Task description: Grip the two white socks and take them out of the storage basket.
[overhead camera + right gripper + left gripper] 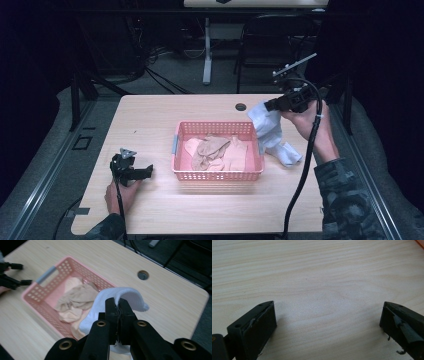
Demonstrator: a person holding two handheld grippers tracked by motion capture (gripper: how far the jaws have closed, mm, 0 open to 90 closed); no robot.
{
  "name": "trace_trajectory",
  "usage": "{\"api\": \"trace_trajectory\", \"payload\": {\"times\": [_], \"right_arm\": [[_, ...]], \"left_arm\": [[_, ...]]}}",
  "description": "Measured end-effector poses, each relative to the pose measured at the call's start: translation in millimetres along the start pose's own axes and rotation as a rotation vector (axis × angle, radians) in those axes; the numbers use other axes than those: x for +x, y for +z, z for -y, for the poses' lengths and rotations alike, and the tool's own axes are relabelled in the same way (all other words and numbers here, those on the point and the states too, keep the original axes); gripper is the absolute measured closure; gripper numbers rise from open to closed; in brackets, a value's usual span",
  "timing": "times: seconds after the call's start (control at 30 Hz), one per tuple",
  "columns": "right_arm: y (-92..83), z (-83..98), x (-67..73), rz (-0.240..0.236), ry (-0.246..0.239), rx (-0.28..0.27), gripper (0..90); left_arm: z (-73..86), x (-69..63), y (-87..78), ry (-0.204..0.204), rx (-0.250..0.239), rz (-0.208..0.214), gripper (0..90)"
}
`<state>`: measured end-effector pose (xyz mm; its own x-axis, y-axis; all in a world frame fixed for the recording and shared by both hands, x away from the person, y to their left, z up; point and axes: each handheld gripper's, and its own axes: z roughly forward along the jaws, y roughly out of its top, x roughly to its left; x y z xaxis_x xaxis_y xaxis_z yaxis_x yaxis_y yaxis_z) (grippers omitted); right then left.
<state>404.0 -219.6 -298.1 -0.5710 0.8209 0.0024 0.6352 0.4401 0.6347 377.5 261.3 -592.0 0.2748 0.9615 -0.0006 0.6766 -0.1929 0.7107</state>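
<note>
Dim room; grey floor (170,75) w/ cables (150,55), white desk leg (207,50), dark chair (270,40) behind.

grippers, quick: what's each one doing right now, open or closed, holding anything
Left tongs: open, nothing between the jaws, resting low over the table.
Right tongs: shut on the white sock, lifted beside the pink basket.

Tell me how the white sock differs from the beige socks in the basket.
The white sock hangs lifted above the table, pinched in the shut right tool; the beige socks lie untouched in the pink basket. The white sock is outside the basket, off its right end; the beige ones are inside. The white sock hangs stretched downward; the beige ones lie crumpled in a heap. Both are soft, limp fabric.
</note>
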Motion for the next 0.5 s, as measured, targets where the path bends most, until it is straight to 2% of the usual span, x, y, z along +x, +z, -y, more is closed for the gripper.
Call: {"api": "trace_trajectory", "payload": {"times": [0.03,0.23,0.3,0.4,0.43,0.5], "right_arm": [[-1.5,1.9,-4.1,0.022,-0.002,0.008,88.0],[-5.8,24.0,-30.4,0.081,0.055,0.021,88.0],[-3.8,31.8,-37.6,0.082,0.081,0.004,87.9],[4.5,43.4,-45.2,0.094,0.105,0.024,88.0],[11.3,48.2,-49.0,0.104,0.108,0.043,88.1],[20.9,57.3,-52.6,0.107,0.128,0.047,88.1]], "left_arm": [[-0.1,0.0,0.0,0.000,0.000,0.000,0.5],[-0.2,0.0,0.5,-0.004,-0.002,-0.003,0.4],[0.4,0.0,-0.1,-0.003,-0.003,-0.003,0.5],[-0.6,0.3,0.8,0.000,-0.001,0.001,0.5],[-0.6,0.3,0.7,0.001,0.000,0.001,0.4],[0.5,-0.1,-0.3,-0.001,-0.002,-0.002,0.4]]}}
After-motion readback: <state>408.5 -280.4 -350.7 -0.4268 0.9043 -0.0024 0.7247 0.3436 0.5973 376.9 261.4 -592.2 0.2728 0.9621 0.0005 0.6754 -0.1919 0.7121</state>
